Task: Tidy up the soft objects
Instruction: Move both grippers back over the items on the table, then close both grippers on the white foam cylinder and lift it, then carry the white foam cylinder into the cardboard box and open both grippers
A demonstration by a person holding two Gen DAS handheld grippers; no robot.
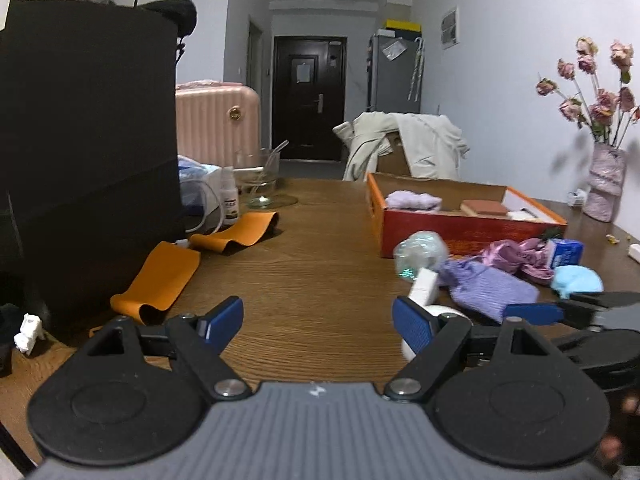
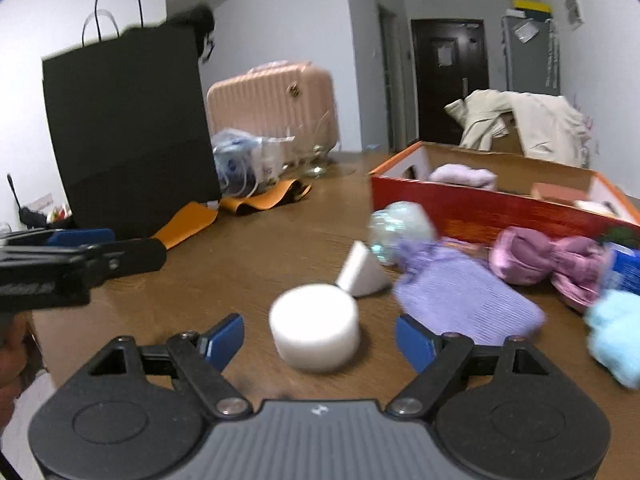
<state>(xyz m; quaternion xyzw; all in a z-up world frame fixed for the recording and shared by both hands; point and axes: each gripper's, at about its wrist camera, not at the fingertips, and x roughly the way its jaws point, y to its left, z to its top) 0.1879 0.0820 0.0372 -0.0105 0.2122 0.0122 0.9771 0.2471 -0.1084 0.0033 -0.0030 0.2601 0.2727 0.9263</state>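
Brown wood-grain desk fills both wrist views, with soft things scattered toward its 2 o'clock side. From the left wrist, the left gripper hovers over bare wood with its blue pads spread wide and nothing between them. From the right wrist, the right gripper is likewise spread wide, and a white foam cylinder stands on the desk just ahead at 12 o'clock, between the line of the pads but not touched by them. Just beyond it, at 1 o'clock, lies a white foam cone on its side. Farther toward 1 o'clock sits a pale translucent green ball, blurred, and beside it a lilac knitted pouch. At 2 o'clock lie a pink satin bow and, at 3 o'clock, a light blue fluffy piece. Behind them, an open red cardboard box holds a lilac fluffy item. At 10 o'clock a tall black paper bag stands with an orange strap curling at its foot.
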